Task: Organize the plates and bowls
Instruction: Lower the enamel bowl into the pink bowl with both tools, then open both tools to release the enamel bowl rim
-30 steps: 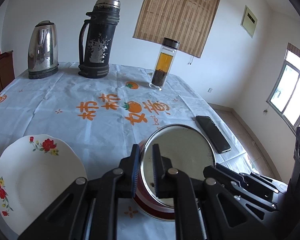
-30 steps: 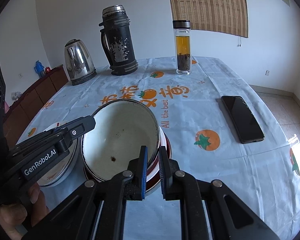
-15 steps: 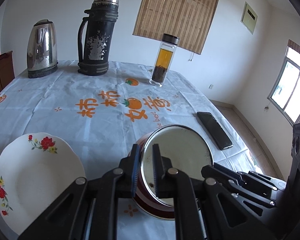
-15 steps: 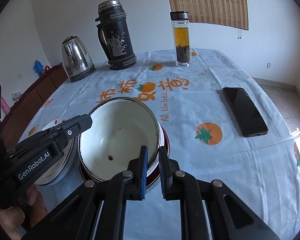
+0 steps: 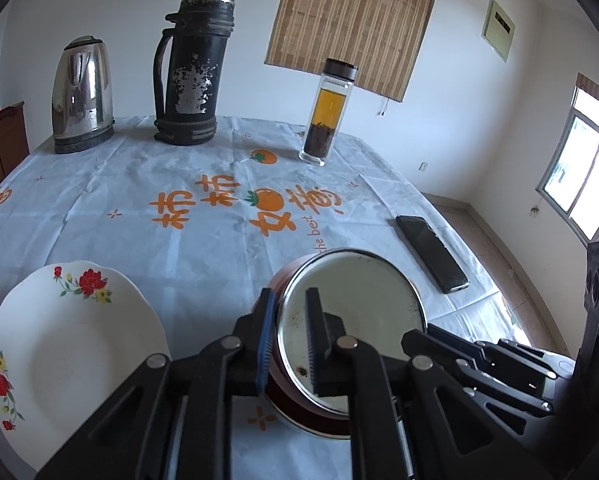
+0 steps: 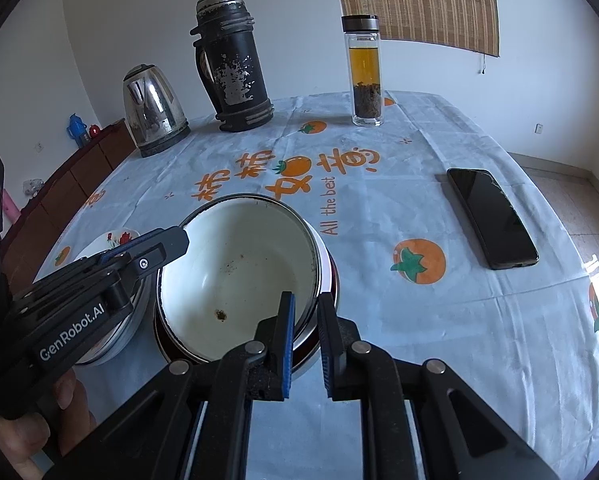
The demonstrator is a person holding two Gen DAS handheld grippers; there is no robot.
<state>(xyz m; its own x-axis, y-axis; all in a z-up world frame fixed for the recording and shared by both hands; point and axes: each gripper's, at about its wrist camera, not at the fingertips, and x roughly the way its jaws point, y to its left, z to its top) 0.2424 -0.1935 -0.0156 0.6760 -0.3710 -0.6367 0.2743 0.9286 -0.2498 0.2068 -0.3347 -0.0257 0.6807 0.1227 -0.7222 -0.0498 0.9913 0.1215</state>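
Note:
A white enamel bowl with a metal rim (image 6: 239, 268) is tilted inside a red-sided bowl (image 6: 331, 280) on the tablecloth. My left gripper (image 5: 289, 332) is shut on the white bowl's left rim (image 5: 351, 308). My right gripper (image 6: 305, 324) straddles the bowl's near right rim with its jaws a little apart. A white plate with red flowers (image 5: 67, 344) lies left of the bowls; in the right wrist view the left gripper (image 6: 155, 248) hides most of the plate (image 6: 111, 240).
A black phone (image 6: 491, 216) lies to the right. A steel kettle (image 6: 153, 112), a black thermos (image 6: 233, 64) and a glass tea bottle (image 6: 365, 72) stand at the table's far side. A wooden cabinet (image 6: 79, 168) stands left of the table.
The right gripper's jaws have parted from a tight pinch on the bowl's rim. Both views have shifted slightly; the bowls and plate stay where they were.

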